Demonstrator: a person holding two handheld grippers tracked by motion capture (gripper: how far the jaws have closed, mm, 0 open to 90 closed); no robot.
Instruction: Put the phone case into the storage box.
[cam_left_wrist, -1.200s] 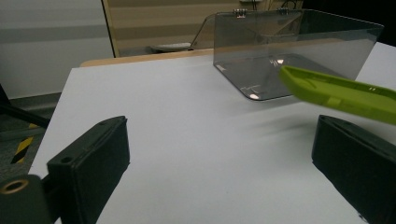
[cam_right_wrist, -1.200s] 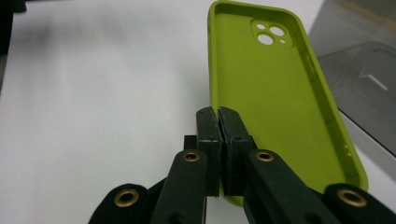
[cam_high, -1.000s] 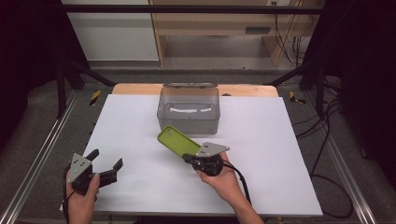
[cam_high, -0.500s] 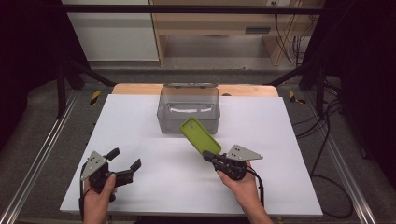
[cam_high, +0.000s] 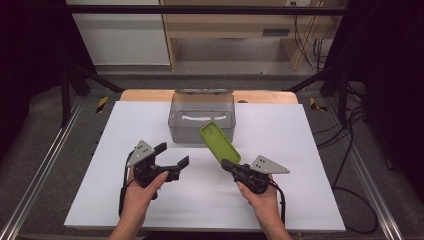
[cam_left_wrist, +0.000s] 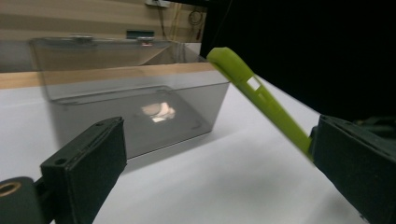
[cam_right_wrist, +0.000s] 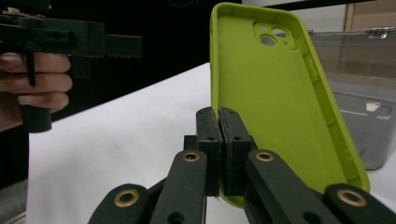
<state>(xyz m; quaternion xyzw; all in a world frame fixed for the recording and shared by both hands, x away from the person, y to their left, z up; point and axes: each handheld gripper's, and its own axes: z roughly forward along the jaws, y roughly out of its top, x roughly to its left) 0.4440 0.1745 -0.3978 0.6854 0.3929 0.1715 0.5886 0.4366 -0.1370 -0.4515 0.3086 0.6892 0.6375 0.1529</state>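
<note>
right tool (cam_high: 226, 163) pinches the lime-green silicone phone case (cam_high: 220, 142) by the rim at its lower end, so it stands tilted up off the white surface (cam_high: 300, 150), just in front of the smoky clear plastic box (cam_high: 202, 116). left tool (cam_high: 172, 160) – jaws spread, empty – faces the case, likely for a handover.

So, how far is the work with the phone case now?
Done: the green phone case is off the table, pinched at one edge by the shut right gripper. In hand: it is held tilted, just in front of the clear plastic bin. The left gripper is open and holds nothing. Left: probably putting the case into the bin, or a handover first.
</note>
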